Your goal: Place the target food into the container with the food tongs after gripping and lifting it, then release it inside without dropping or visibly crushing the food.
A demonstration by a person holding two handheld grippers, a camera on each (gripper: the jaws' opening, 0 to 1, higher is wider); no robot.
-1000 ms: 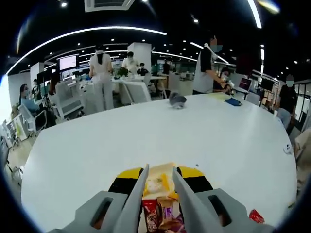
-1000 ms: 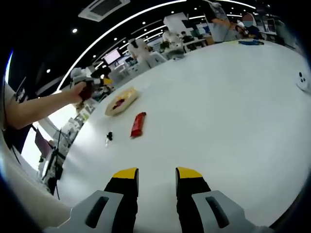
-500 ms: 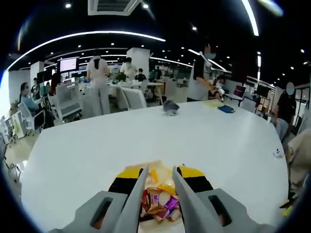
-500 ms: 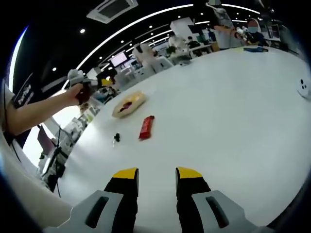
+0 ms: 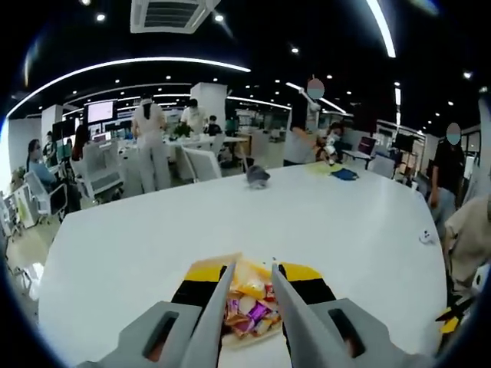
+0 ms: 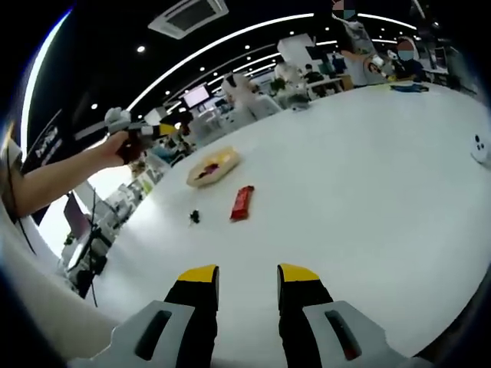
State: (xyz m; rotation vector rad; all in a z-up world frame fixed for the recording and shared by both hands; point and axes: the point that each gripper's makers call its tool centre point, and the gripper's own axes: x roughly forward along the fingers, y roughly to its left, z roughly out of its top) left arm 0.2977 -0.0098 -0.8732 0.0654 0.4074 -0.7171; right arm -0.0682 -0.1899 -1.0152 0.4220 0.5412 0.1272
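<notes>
My left gripper (image 5: 252,268) is shut on the grey food tongs (image 5: 219,300), whose two arms run up between its yellow-tipped fingers. The tong tips stand apart with nothing caught in them. Below them lies the tan container (image 5: 242,342) with several wrapped snacks (image 5: 249,307) in it. From the right gripper view the same container (image 6: 212,167) sits far left on the white table (image 6: 368,176), and a hand holds the left gripper (image 6: 142,130) raised to its left. A red snack bar (image 6: 242,202) lies on the table in front of the container. My right gripper (image 6: 248,277) is open and holds nothing.
A small dark object (image 6: 195,217) lies left of the red bar. A grey item (image 5: 257,176) and a blue item (image 5: 345,173) rest at the table's far side, a small white thing (image 5: 424,238) at its right. People stand beyond the table.
The left gripper with the tongs has pulled up and back from the container, which now looks smaller and lower between the tong arms. The red bar has stayed on the table.
</notes>
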